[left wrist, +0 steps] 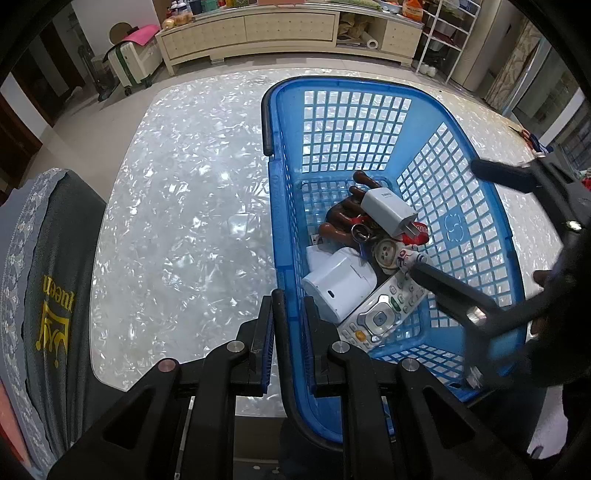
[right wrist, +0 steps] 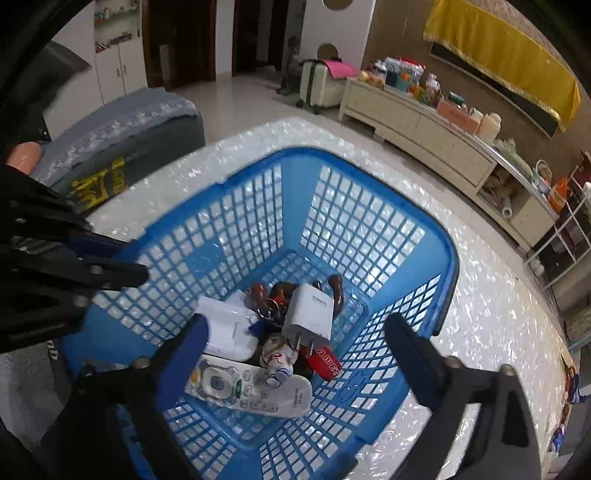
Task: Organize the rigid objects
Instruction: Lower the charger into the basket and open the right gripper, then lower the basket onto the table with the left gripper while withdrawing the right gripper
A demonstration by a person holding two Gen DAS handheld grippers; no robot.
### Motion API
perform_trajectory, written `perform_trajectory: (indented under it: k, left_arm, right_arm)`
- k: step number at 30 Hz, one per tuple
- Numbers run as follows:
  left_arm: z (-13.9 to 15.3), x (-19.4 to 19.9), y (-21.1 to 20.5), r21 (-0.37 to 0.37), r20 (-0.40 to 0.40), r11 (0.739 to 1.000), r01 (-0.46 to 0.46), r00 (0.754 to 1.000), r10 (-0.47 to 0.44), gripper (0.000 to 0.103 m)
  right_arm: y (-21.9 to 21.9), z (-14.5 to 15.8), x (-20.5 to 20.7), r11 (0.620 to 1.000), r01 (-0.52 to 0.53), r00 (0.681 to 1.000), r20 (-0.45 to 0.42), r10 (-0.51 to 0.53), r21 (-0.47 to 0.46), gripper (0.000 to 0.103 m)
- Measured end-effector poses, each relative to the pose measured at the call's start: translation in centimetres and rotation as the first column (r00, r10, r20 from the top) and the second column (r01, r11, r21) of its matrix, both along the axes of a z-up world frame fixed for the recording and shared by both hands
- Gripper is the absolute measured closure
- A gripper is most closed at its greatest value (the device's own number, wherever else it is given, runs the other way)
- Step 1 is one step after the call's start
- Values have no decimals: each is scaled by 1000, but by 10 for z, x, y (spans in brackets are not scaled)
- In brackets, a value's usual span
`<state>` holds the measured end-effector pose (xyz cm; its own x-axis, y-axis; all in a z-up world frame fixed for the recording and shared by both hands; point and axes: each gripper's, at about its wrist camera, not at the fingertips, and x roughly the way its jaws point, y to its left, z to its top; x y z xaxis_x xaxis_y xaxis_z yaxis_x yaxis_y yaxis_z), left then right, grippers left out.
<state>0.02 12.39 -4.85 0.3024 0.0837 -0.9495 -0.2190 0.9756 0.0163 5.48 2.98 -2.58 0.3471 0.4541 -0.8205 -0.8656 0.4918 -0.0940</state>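
A blue plastic basket (left wrist: 354,122) (right wrist: 369,236) stands on the pearly white table (left wrist: 184,203). In it lie a white charger (left wrist: 386,210) (right wrist: 308,314), a white remote (left wrist: 384,314) (right wrist: 255,387), a white box-shaped device (left wrist: 340,284) (right wrist: 229,328), a brown wooden piece (left wrist: 343,214), a small figurine (right wrist: 277,360) and a red tag (right wrist: 327,363). My left gripper (left wrist: 290,317) (right wrist: 110,273) is shut on the basket's near rim. Above the basket's contents hangs my right gripper (right wrist: 295,332) (left wrist: 445,218), open wide, with nothing pressed between its fingers.
A grey cushioned seat (left wrist: 48,277) (right wrist: 122,125) stands against the table's left side. Small colourful items (right wrist: 570,380) and a red-handled tool (left wrist: 532,138) lie near the table's right edge. A long cream cabinet (left wrist: 258,29) runs along the far wall.
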Motion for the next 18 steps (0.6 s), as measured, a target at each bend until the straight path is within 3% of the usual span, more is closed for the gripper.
perform_trajectory:
  k: [7,13,16,18]
  left_arm:
    - [1,-2,0,2,13,1000,-3,1000,3,87]
    - [2,-3,-5,34,34,999,-8,999,7,87]
    - [4,-4,-6,40,47,999,-17,999,15,85]
    - [7,-5,-5,35,65,999,-27,998,25,66]
  right_arm:
    - [-26,17,6,992,109,994,-14,-109,56,0]
    - [-50,20,19,947,309,948,-111,-299,87,0]
    - [-50,17,19,931,352,932,-131,-339,94,0]
    - [-50,16,16,921,378,921,-135,-365,89,0]
